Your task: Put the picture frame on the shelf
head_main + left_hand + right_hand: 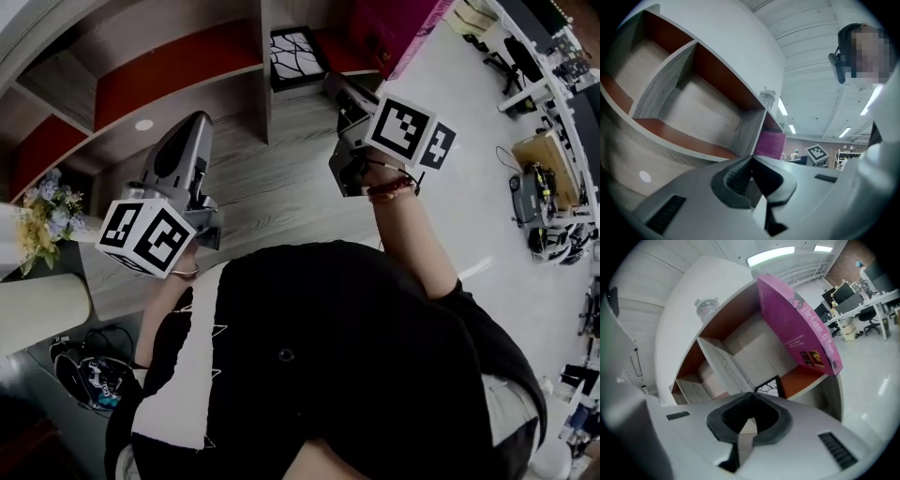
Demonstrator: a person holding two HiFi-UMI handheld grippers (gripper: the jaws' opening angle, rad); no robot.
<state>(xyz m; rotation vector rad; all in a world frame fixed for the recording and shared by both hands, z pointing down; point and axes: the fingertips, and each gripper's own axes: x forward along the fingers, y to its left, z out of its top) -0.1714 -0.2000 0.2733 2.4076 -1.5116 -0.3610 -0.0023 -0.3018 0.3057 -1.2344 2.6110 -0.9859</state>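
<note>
Standing upright in a compartment of the curved wood-grain shelf [178, 84] with red back panels, the black picture frame [771, 386] with a white wavy-line print sits just beyond the tips of the right tongs [750, 398], apart from them; those tongs are pressed together with nothing between them. A large magenta box [797, 329] with printed lettering leans above the frame, further out from the same tongs. The left tongs [751, 160] are likewise closed on nothing; they point at the shelf's other compartments, well to the left of the right tongs. A bunch of yellow and pale blue flowers [42, 216] stands off to the left tongs' outer side.
</note>
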